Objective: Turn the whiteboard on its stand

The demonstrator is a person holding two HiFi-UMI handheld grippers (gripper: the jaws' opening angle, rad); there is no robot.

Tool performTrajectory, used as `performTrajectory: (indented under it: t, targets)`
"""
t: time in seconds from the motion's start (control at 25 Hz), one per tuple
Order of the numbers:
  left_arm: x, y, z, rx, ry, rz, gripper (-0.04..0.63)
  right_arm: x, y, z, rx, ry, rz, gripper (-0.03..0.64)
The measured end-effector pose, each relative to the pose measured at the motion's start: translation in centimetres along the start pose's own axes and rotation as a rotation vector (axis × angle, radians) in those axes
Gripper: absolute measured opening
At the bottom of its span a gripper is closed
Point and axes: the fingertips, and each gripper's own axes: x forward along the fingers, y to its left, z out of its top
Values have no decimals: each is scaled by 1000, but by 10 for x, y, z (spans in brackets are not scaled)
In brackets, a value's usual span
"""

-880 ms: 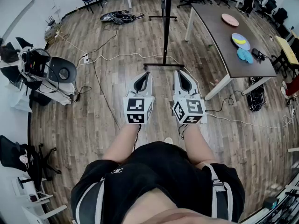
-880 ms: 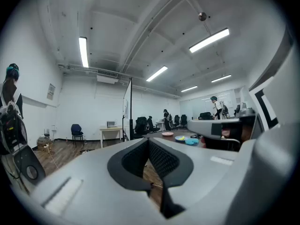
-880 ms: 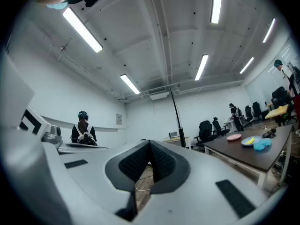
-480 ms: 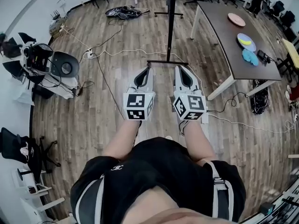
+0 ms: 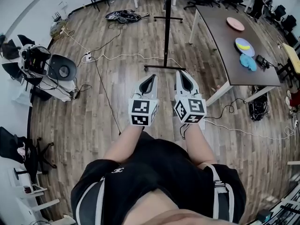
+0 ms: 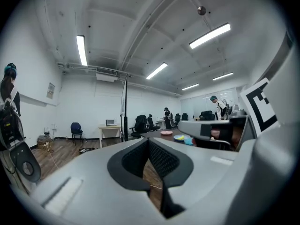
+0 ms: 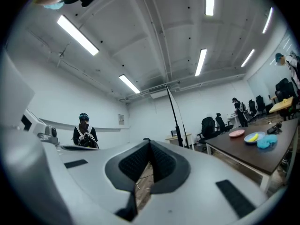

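The whiteboard stand [image 5: 167, 27] rises edge-on ahead of me as a thin black upright, and its black foot bar [image 5: 164, 67] lies on the wood floor. It also shows as a dark stand [image 6: 125, 108] in the left gripper view and as a leaning stand [image 7: 174, 110] in the right gripper view. My left gripper [image 5: 151, 76] and right gripper [image 5: 182, 72] are held side by side just short of the foot bar, both pointing at it. Each is shut with nothing between its fingers, as seen at the left gripper [image 6: 149, 140] and right gripper [image 7: 148, 140].
A dark table [image 5: 220, 41] stands at the right with a pink plate [image 5: 235, 24], a blue plate [image 5: 243, 44] and a cyan object [image 5: 248, 62]. White and black cables [image 5: 105, 97] cross the floor. Equipment and a round grey seat [image 5: 61, 70] sit at the left. A person [image 7: 84, 131] stands farther off.
The left gripper has shifted a little to the right, closer to the right gripper. The view has swayed slightly; both grippers stay shut and empty.
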Motion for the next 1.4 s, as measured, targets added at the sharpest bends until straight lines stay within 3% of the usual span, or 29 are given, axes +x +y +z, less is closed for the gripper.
performTrajectory:
  t: [0.36,0.68,0.8,1.4]
  targets:
    - [21,14,-9,-21,5,28,8,21,-10,-13,-6,19,19,2]
    - [70,42,-9,-41,-19,18,8,64,-31,-16,-57,7,-2,2]
    - [101,59,-8,-27,-21,6,8,95,-48,-13,-76,-15,-26,2]
    - [244,178,0,-48,15,15,8,277,-83,-34,-109,60,-37,2]
